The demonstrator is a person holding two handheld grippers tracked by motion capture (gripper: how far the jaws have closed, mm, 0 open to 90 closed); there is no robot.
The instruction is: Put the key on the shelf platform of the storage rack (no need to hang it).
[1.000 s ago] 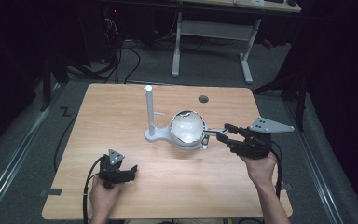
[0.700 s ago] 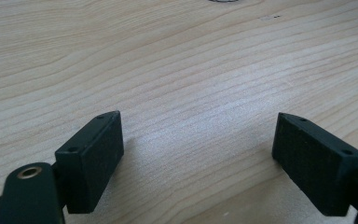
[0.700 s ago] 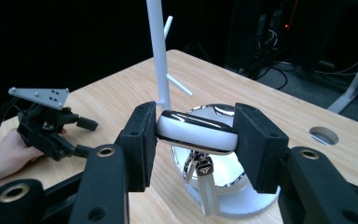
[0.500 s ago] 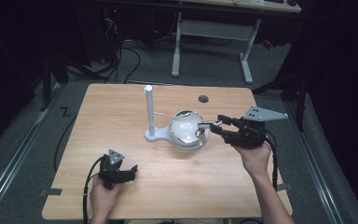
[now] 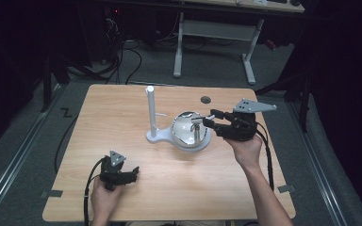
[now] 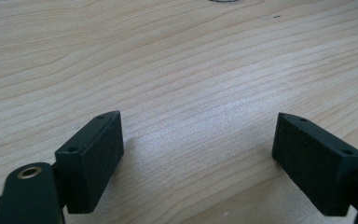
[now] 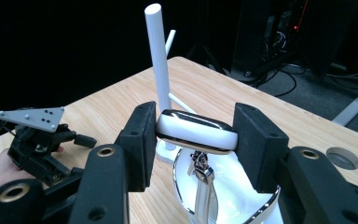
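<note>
So far the right gripper (image 7: 196,135) has clamped the mirror's rim (image 7: 196,131); tilting it remains, left gripper (image 6: 200,154) idle, agape.

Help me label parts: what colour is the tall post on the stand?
White, plain; the post shows best in the right gripper view.
</note>
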